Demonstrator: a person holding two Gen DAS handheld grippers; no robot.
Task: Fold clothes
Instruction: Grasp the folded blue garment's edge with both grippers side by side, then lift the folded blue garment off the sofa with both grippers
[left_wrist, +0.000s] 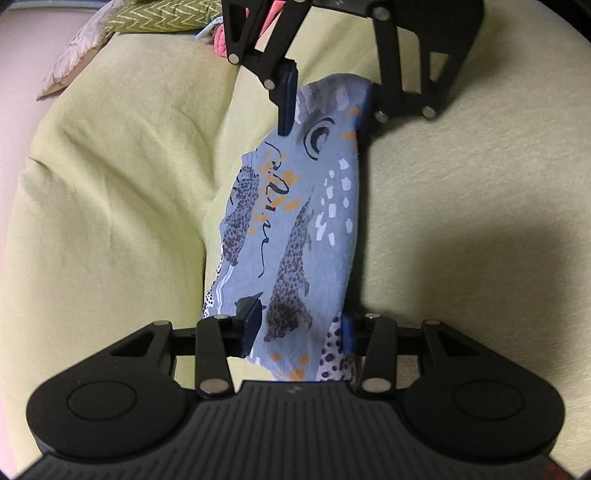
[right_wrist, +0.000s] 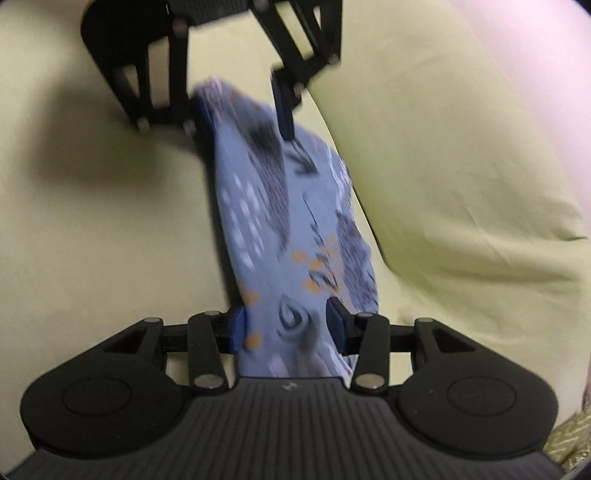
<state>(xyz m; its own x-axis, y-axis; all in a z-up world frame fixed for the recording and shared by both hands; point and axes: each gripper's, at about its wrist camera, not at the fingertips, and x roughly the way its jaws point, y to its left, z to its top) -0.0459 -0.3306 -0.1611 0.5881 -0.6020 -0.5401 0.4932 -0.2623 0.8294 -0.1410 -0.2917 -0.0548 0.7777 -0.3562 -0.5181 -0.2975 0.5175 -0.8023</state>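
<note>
A soft, wrinkled yellow-green sheet (left_wrist: 110, 184) carries a folded blue-grey garment (left_wrist: 295, 221) with a spotted-animal print, stretched between the matte black grippers. Left gripper (left_wrist: 299, 332) and right gripper (right_wrist: 288, 325) both stand wide, cloth lying between their pads.

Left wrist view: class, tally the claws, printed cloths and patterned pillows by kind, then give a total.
Claws: 2 (left claw, right claw)
Printed cloth: 1
Pillows: 2 (chevron pillow, leaf pillow)
Total: 5
</note>
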